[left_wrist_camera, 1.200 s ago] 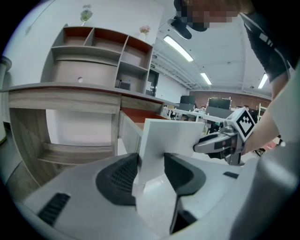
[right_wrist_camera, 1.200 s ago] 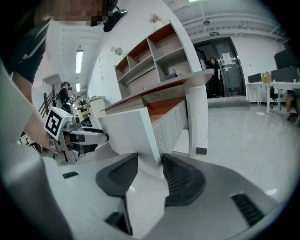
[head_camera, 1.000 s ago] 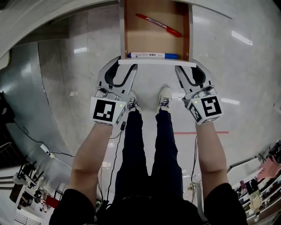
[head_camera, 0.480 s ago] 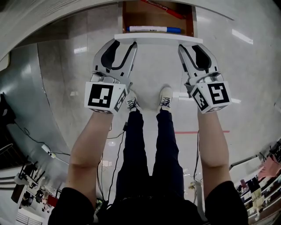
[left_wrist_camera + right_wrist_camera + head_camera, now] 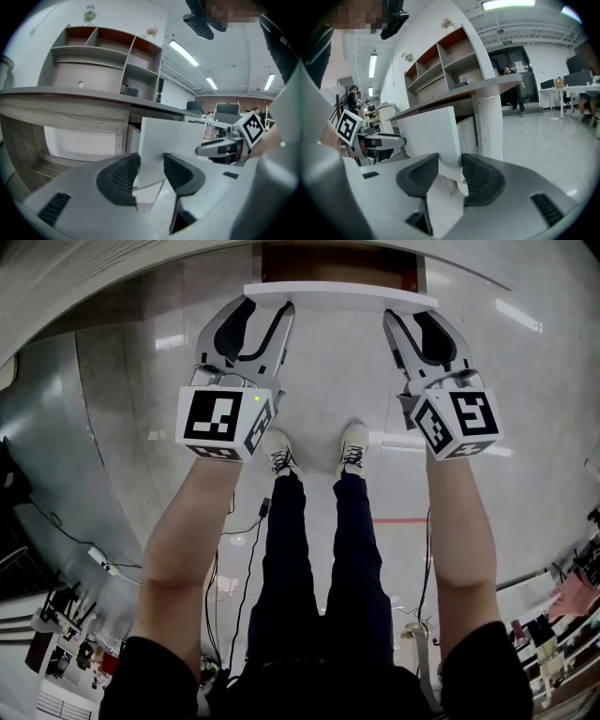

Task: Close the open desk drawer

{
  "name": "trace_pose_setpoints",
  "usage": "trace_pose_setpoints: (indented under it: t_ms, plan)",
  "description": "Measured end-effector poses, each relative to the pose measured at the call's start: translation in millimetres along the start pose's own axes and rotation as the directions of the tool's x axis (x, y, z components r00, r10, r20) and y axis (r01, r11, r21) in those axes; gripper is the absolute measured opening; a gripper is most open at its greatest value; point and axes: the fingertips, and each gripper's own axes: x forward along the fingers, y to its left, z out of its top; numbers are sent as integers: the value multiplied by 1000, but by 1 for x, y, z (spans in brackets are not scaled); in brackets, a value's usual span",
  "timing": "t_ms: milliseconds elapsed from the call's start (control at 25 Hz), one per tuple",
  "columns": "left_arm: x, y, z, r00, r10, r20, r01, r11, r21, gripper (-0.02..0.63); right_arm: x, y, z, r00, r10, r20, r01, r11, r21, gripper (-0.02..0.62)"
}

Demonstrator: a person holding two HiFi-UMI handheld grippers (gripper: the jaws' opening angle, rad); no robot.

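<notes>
White drawer front (image 5: pixel 339 294) sits at both tools' tips; left gripper (image 5: pixel 268 309) and right gripper (image 5: pixel 410 315) each spread-jawed, straddling its ends, not pinching it

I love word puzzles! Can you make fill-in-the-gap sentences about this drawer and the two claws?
The drawer front is coloured ____.
____ claws touch it: the left claw and the right claw.
The person's shoes stand on the ____.
Missing words: white; Two; floor.
</notes>
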Motion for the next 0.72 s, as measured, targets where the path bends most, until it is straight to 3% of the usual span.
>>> trace_pose_setpoints:
  t_ms: [360,720]
  plan:
    - [26,17,27,999,37,-3,-37,999,-2,179,25,-15,30,1000,-24,7,24,999,27,176]
    - [41,30,16,994,108,-25,-109,994,-26,179,46,-22,22,996,-87,-15,88,996,36,176]
